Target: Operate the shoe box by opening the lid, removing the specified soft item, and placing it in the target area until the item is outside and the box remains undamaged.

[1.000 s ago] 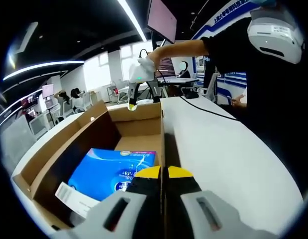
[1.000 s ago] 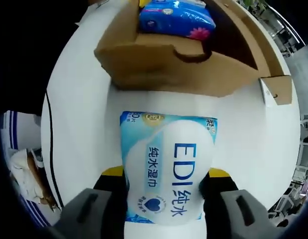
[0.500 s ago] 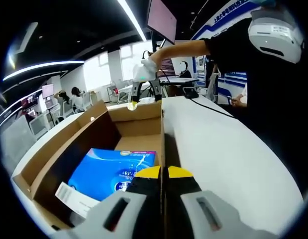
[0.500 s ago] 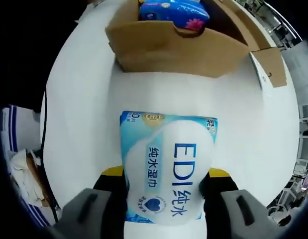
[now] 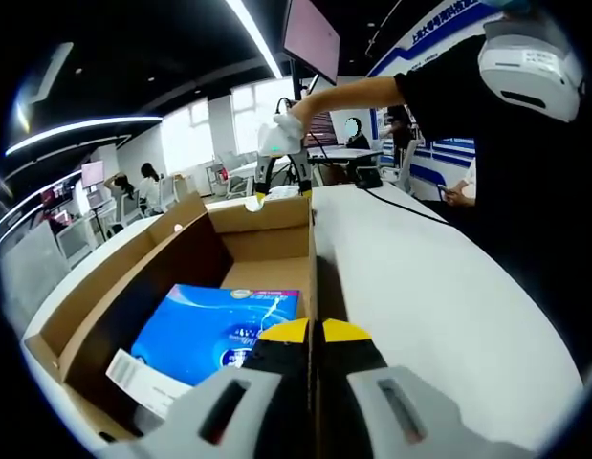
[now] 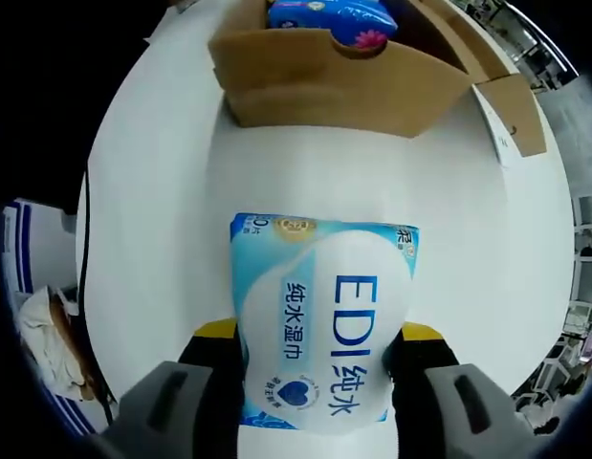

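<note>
The open cardboard shoe box (image 5: 267, 244) lies on the white table (image 5: 439, 296), with a blue soft pack (image 5: 219, 325) inside it. My left gripper (image 5: 315, 332) is shut on the box's right wall near its front corner. In the right gripper view, my right gripper (image 6: 319, 335) is shut on a light blue wet-wipes pack (image 6: 319, 325) marked EDI, held above the white table (image 6: 152, 239) beyond the box's end wall (image 6: 343, 91). Seen from the left gripper view, that right gripper (image 5: 276, 158) hangs over the far end of the box, in a person's hand.
The box's lid flap (image 5: 114, 277) stands open on the left. A black cable (image 5: 401, 212) runs across the far table. A person in dark clothing (image 5: 506, 143) stands at the right. White table (image 6: 525, 249) spreads around the box's far end.
My right gripper has carried the wipes pack farther from the box's end; the box has slid toward the top of its view. The left gripper stays where it was.
</note>
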